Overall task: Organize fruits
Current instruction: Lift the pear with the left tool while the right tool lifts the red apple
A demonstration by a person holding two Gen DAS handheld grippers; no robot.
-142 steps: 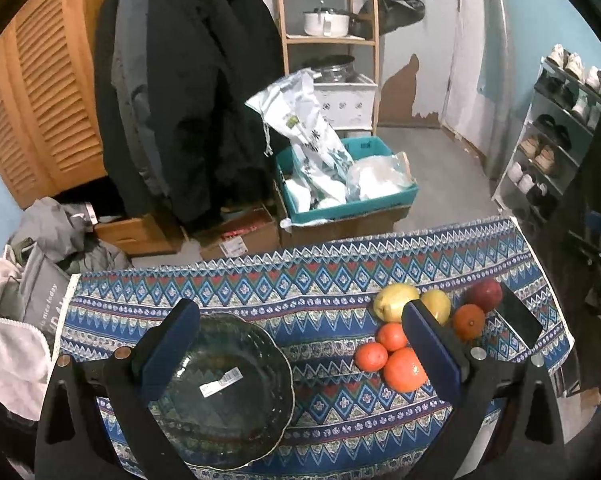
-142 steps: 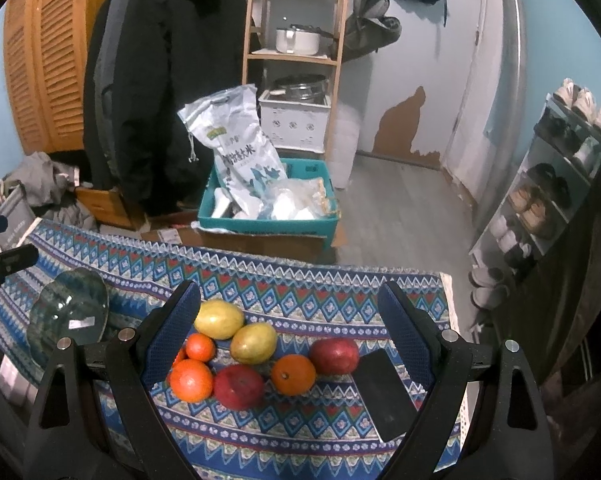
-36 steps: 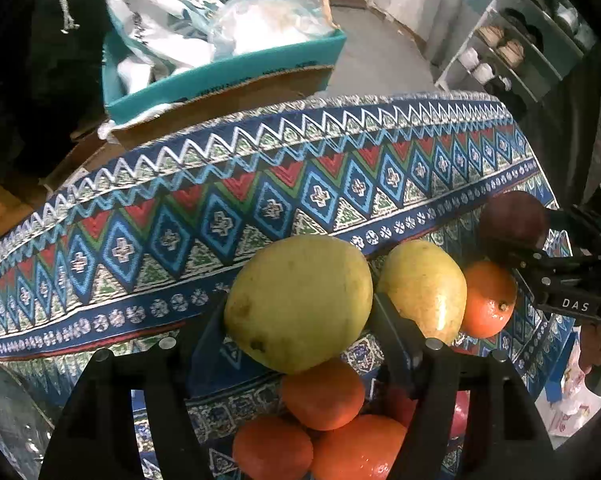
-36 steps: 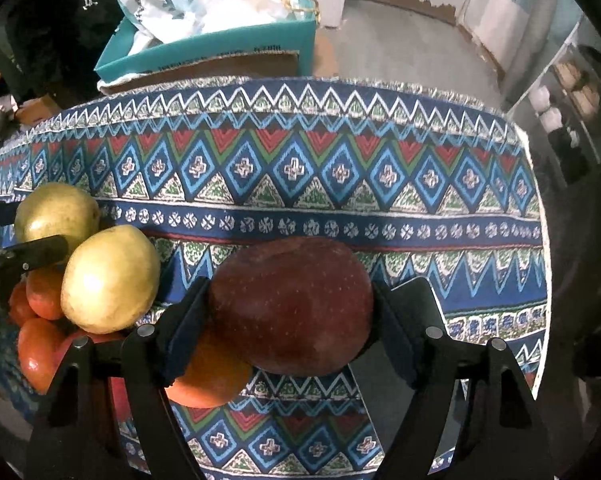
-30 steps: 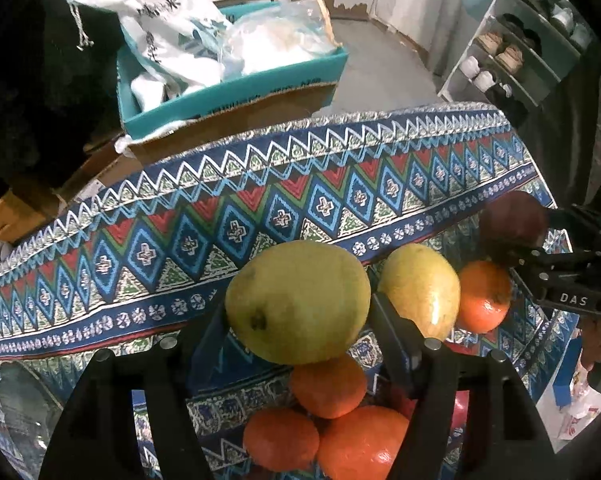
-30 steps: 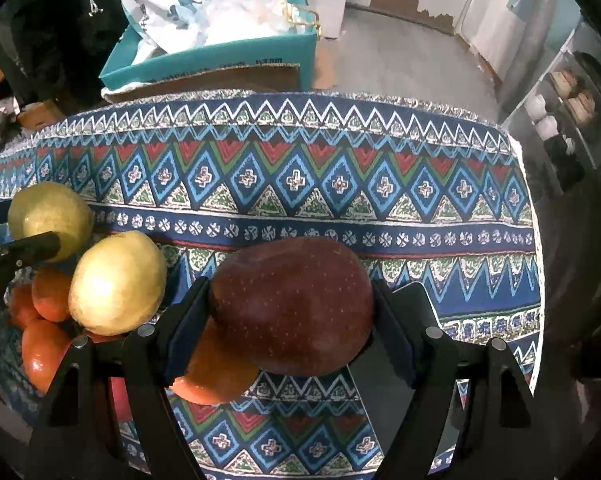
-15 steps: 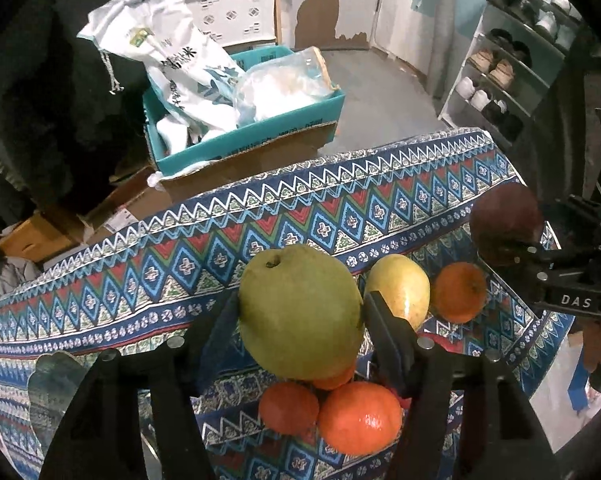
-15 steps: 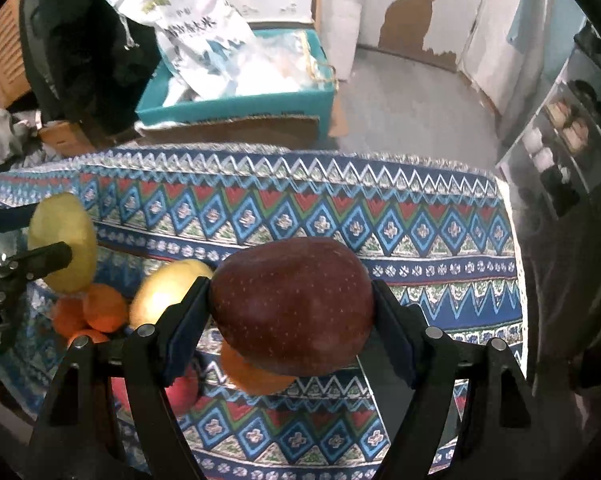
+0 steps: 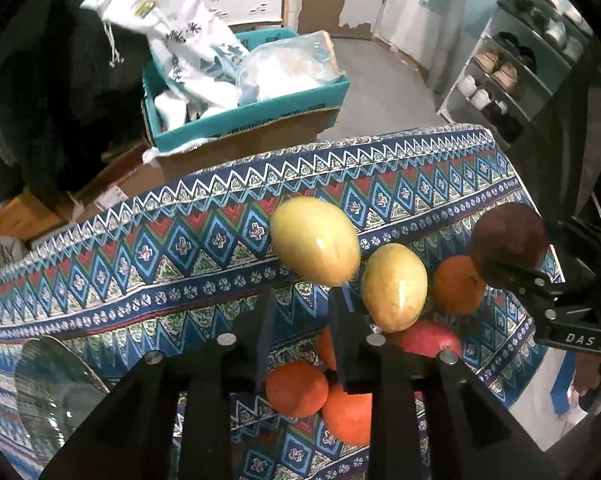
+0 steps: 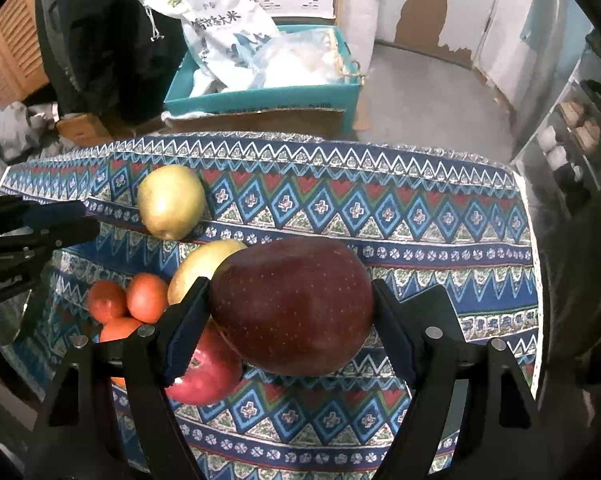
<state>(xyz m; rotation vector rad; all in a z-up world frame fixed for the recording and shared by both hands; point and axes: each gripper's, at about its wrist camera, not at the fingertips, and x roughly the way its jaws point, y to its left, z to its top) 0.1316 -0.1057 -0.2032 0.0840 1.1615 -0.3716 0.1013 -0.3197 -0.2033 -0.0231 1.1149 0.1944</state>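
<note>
1. The left hand-held gripper (image 9: pixel 296 320), black with flat pads, has just been closing and now stands pressed together with nothing between the pads.
2. The smooth yellow-green pear (image 9: pixel 314 240) it pinched half a second ago now lies on the desk beyond the fingertips, at frame centre.
3. The right hand-held gripper (image 10: pixel 288 320) pinches a dark red apple (image 10: pixel 292 306), speckled and rounded, between blue-padded fingers (image 10: pixel 180 332); that grip is unchanged from a second ago.
4. Just right of the pear lies a second pear (image 9: pixel 394 288), glossy and egg-shaped.
5. Lower centre in the left view sit matte round oranges (image 9: pixel 296 388) and a shiny red apple (image 9: pixel 428 342), touching in a cluster.
6. The desk (image 9: pixel 140 248) wears a woven cloth of blue, red and white zigzags and diamonds.
7. A clear scalloped glass bowl (image 9: pixel 48 384) stands at lower left, well apart from the fruit.
8. Beyond the desk, upper centre, a teal cardboard box (image 10: pixel 260 98) holds crinkled plastic bags.
</note>
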